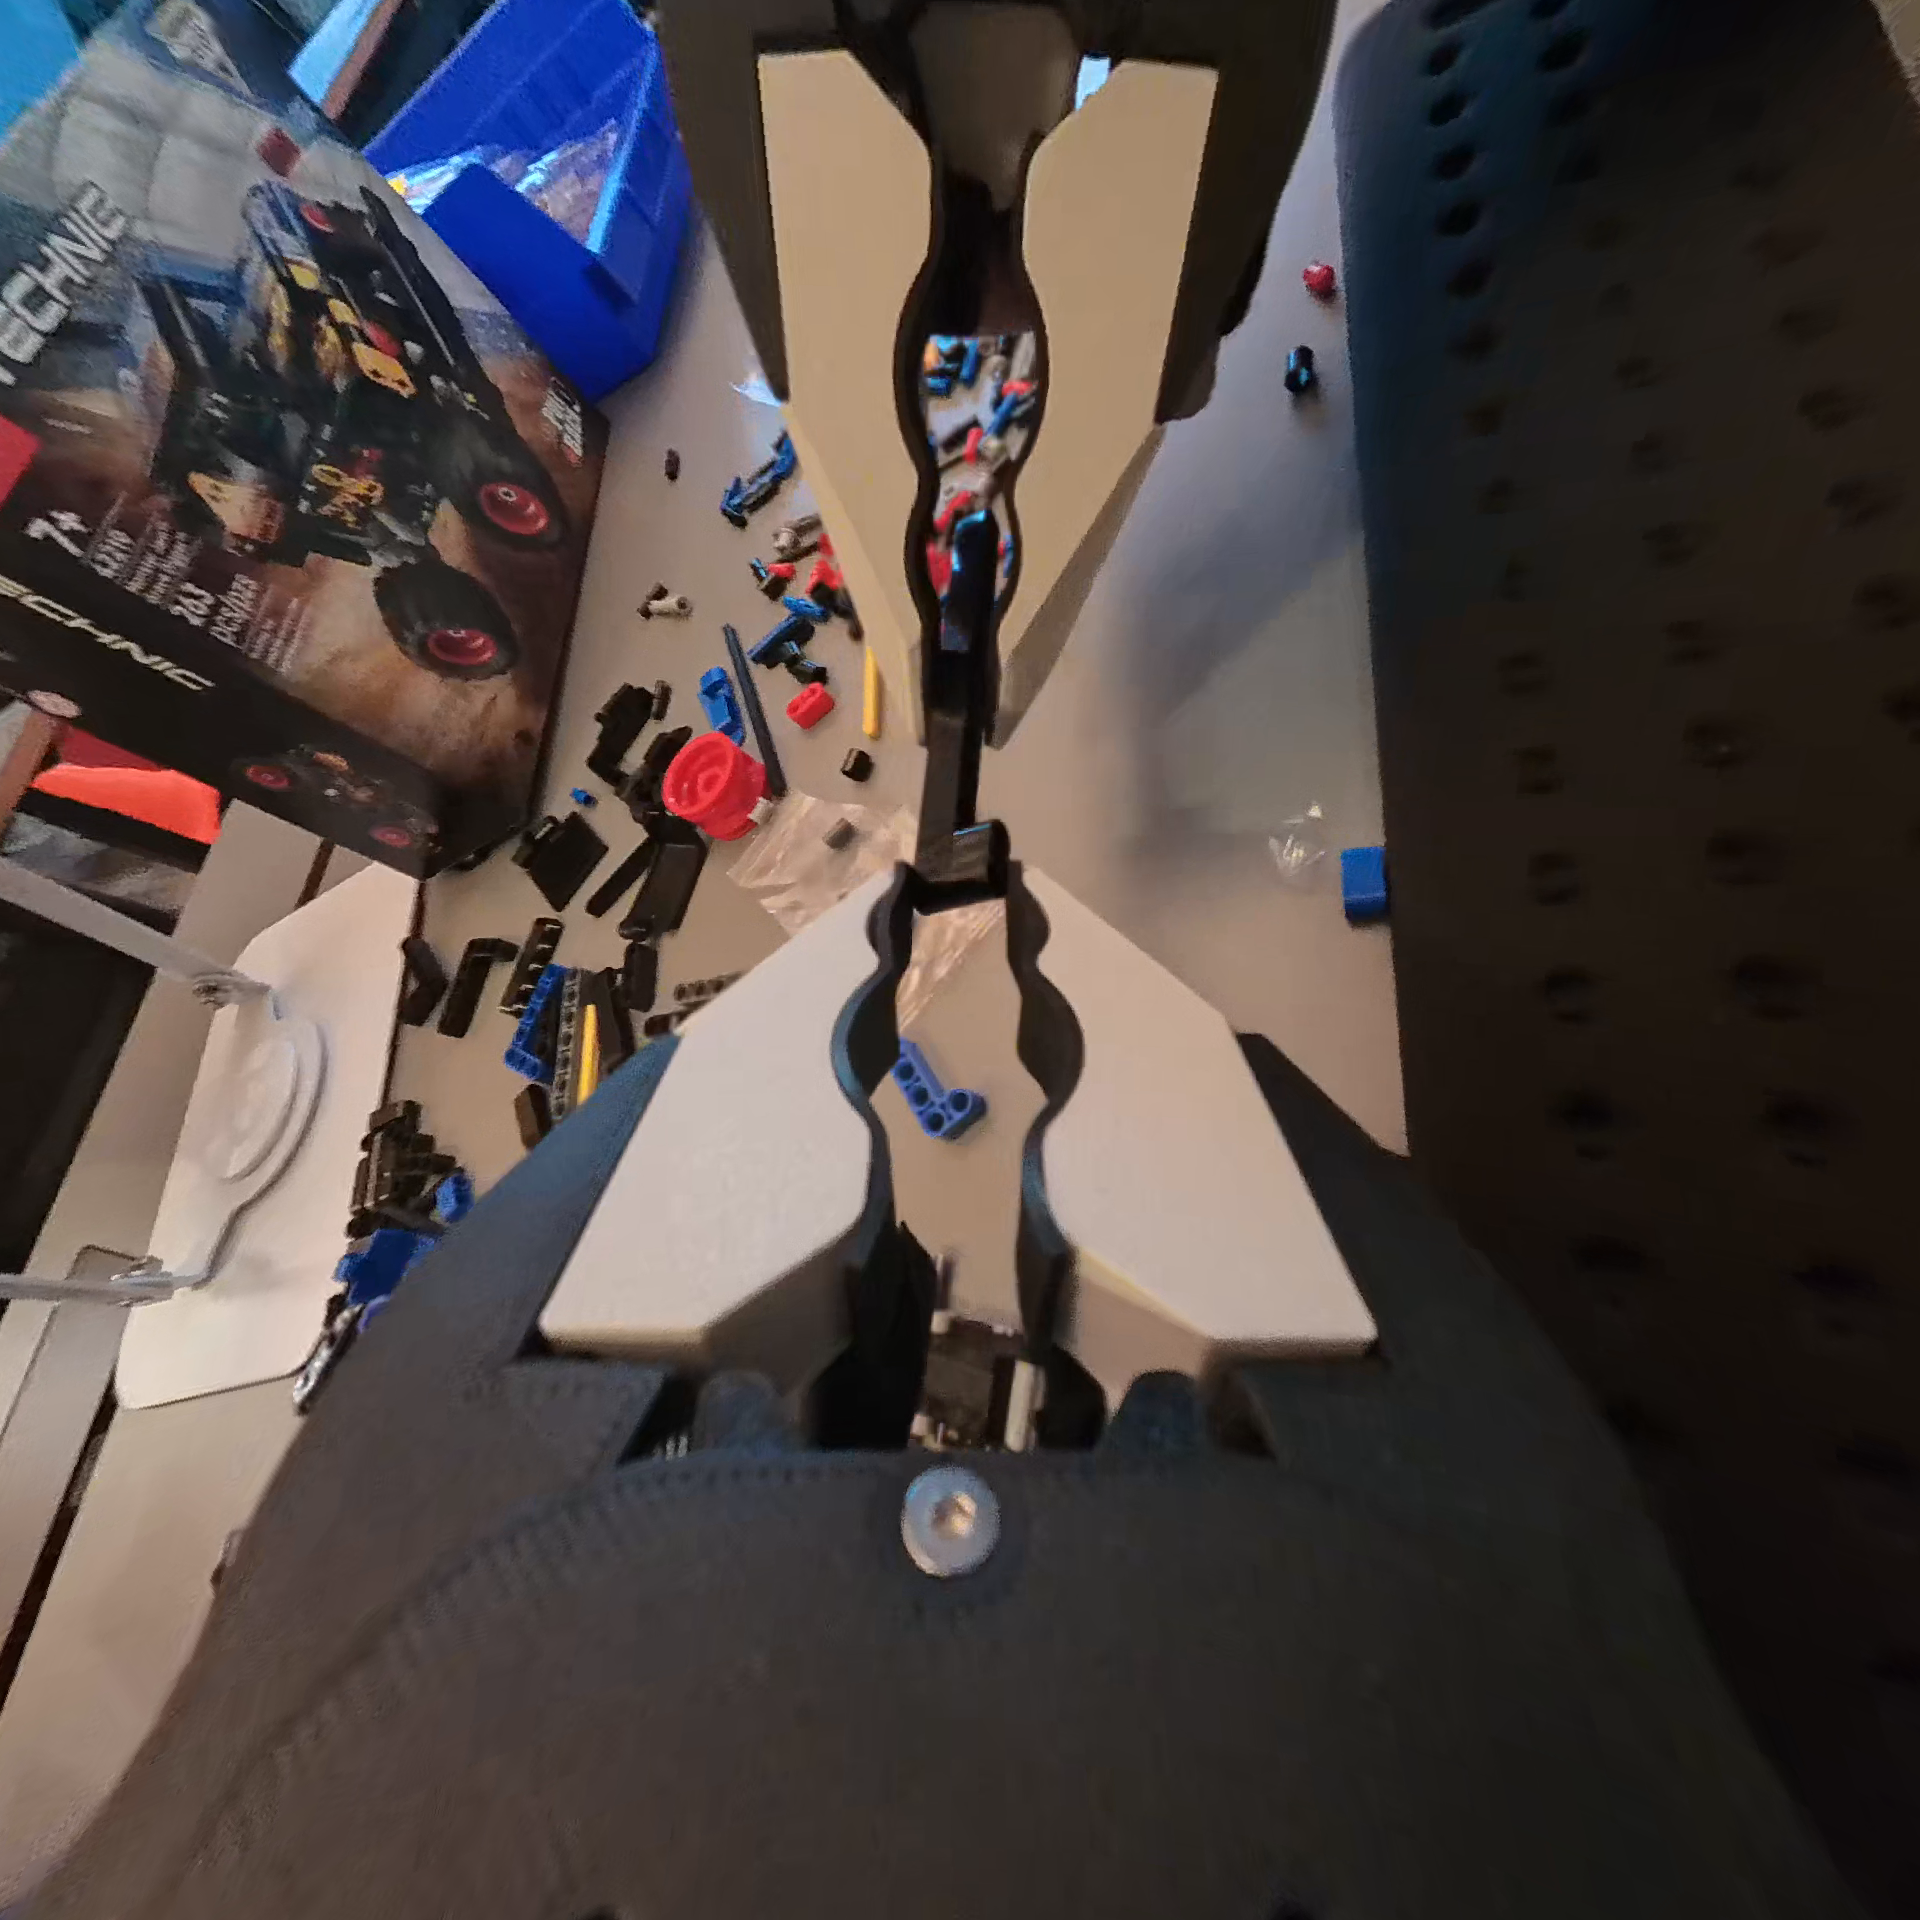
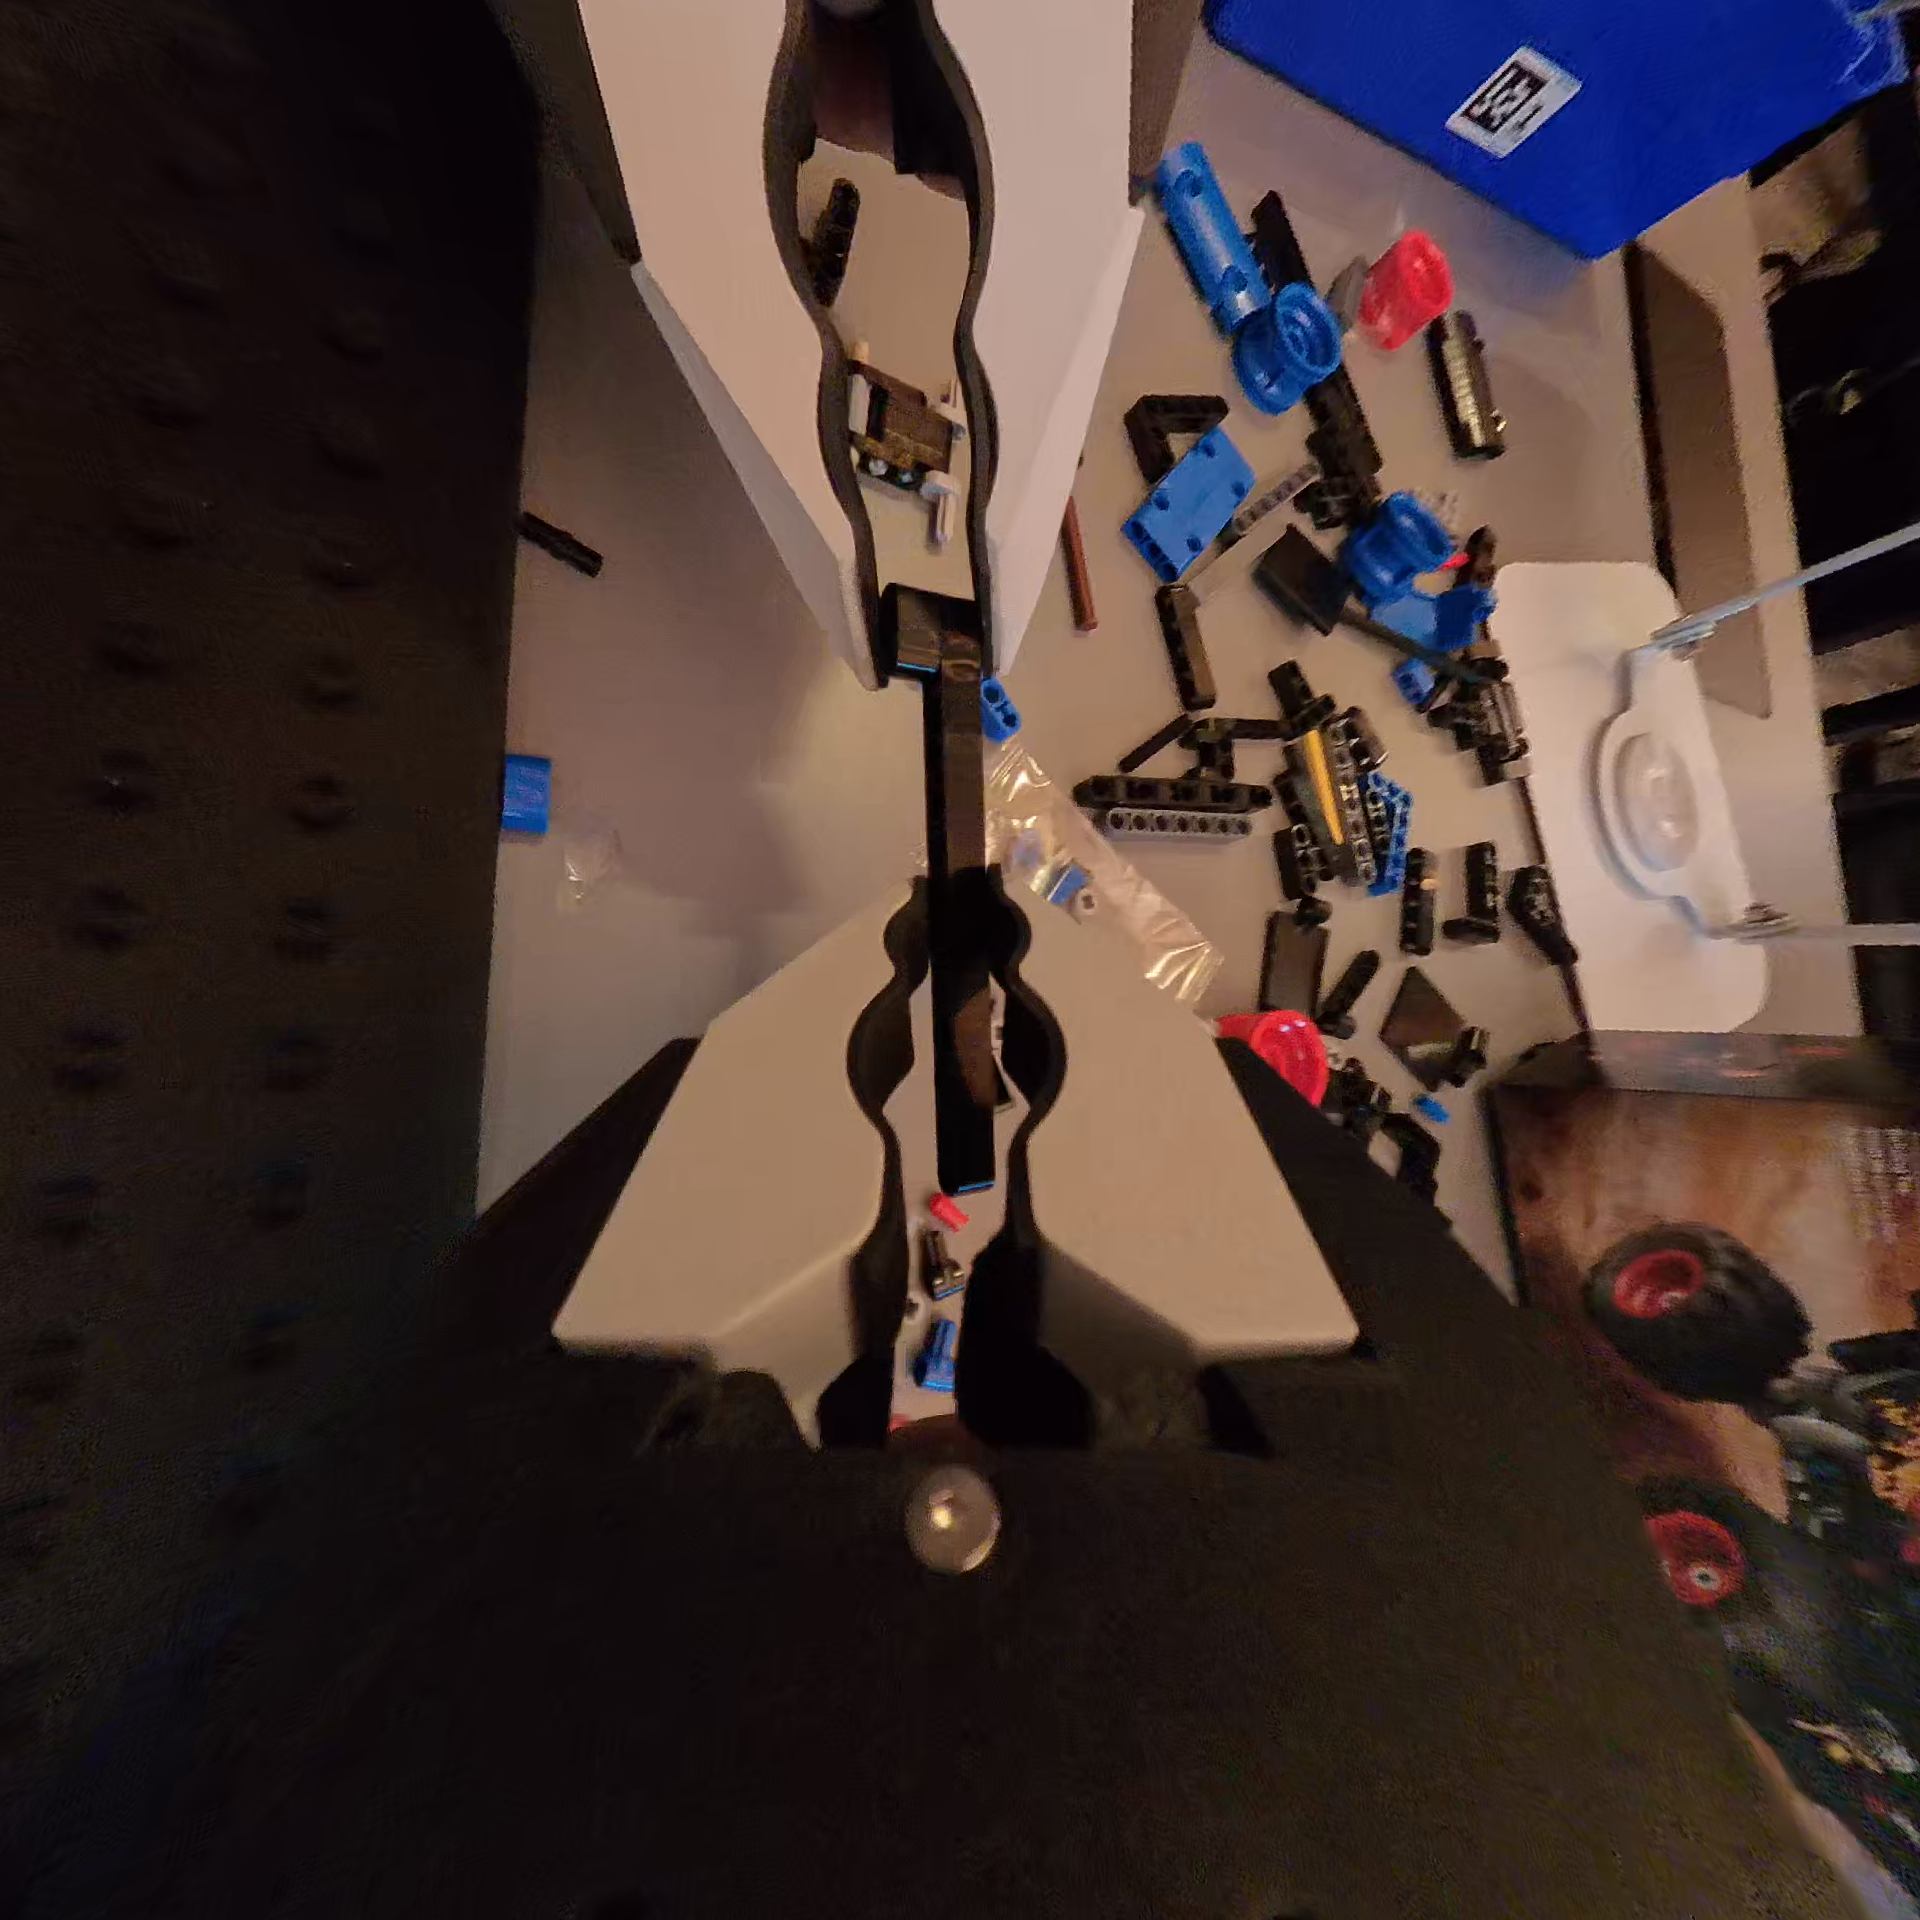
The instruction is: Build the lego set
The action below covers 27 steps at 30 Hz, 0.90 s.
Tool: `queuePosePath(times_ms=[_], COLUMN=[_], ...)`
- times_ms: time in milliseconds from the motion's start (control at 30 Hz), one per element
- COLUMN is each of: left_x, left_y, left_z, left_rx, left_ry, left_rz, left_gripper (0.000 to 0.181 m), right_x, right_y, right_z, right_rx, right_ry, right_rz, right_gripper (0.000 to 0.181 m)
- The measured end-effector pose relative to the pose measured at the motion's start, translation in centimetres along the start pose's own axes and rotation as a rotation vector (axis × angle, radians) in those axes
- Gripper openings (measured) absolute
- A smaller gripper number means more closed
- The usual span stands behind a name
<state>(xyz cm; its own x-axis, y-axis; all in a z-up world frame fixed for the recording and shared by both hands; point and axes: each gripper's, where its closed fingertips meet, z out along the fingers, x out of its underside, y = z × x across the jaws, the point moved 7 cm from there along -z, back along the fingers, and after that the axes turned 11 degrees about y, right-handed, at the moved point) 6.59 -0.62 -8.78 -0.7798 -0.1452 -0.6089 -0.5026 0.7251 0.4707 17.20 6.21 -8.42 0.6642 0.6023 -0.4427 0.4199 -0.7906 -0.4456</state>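
Pale grey tabletop (image 1: 1195,644) fills the left wrist view, littered with black, blue and red Lego pieces too many to count. One red wheel hub (image 1: 717,784), one set box (image 1: 260,499) and one blue bin (image 1: 561,177) sit on the left. The left gripper (image 1: 958,883) reaches forward, tips pinched on the end block of a long black beam (image 1: 956,748). The right gripper (image 1: 961,665) comes in from straight opposite, tips closed on the beam's far stretch.

Over to the right wrist view: the right gripper (image 2: 961,935) clamps the same black beam (image 2: 958,790), which runs back between its fingers. The left gripper (image 2: 930,655) faces it, holding the far end. Two blue wheel hubs (image 2: 1288,348) and two red ones (image 2: 1403,286) lie among the loose pieces on the right, the blue bin (image 2: 1538,114) beyond them.
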Motion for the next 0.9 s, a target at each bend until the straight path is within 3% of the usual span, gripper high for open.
queuePosePath(times_ms=[167,433,567,700,800,900], left_x=[1.4,3.0,3.1,3.3,3.7,4.0], left_y=[0.0,-0.1,-0.1,0.7,3.0,7.2], left_z=[0.7,0.5,0.2,-0.8,-2.4,-4.8], left_rx=[0.088,0.095,0.085,0.05,-0.05,-0.194], left_ry=[0.073,0.113,0.105,0.109,0.146,0.187], left_rz=[-0.002,0.001,0.006,0.005,0.012,-0.002], left_gripper=[0.035,0.032,0.032,0.033,0.031,0.03], right_x=[1.1,2.2,2.0,2.1,1.2,-1.4], right_y=[0.7,2.1,2.1,1.7,-0.2,-5.6], right_z=[1.1,2.3,1.9,1.2,-0.1,-1.2], right_rx=[-0.074,-0.194,-0.223,-0.235,-0.185,-0.008], right_ry=[0.057,0.15,0.177,0.197,0.152,0.04], right_rz=[0.054,0.071,0.069,0.067,0.074,0.133], right_gripper=[0.009,0.009,0.028,0.031,0.033,0.034])
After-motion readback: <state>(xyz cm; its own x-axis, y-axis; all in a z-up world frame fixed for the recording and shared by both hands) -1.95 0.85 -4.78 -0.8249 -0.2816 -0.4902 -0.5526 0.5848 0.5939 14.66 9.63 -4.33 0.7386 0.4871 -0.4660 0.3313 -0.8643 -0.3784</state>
